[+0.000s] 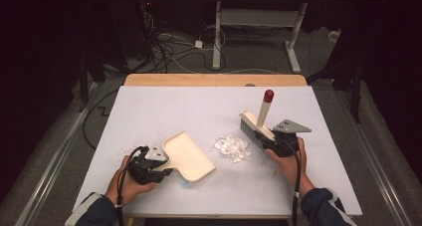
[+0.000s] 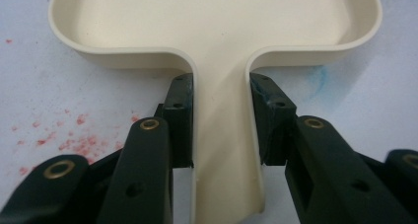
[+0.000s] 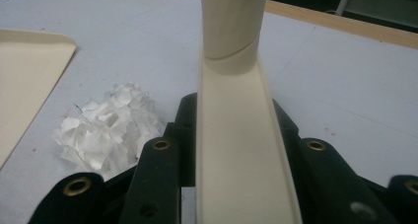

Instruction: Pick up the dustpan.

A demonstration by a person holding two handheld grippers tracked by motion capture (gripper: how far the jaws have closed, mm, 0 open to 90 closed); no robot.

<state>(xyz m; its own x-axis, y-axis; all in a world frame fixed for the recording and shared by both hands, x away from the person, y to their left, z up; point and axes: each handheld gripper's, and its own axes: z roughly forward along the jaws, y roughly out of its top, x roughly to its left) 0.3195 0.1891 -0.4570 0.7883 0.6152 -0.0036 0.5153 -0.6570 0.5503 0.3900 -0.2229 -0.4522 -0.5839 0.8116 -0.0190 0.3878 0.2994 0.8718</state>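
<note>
A cream dustpan (image 1: 188, 156) lies flat on the white table, its mouth toward the middle. My left gripper (image 1: 160, 170) is shut on the dustpan's handle (image 2: 224, 150), one jaw on each side. A small pile of white paper scraps (image 1: 232, 148) sits between pan and brush, and it lies left of the jaws in the right gripper view, scraps (image 3: 106, 128). My right gripper (image 1: 272, 141) is shut on the cream head of a hand brush (image 1: 256, 127), whose handle rises to a red tip (image 1: 268, 95). The brush head (image 3: 236, 145) fills the gap between the right jaws.
The white table (image 1: 164, 106) has a wooden strip (image 1: 214, 79) along its far edge. Faint red specks (image 2: 64, 135) mark the surface left of the dustpan handle. Cables and desk legs (image 1: 216, 37) stand on the floor beyond the table.
</note>
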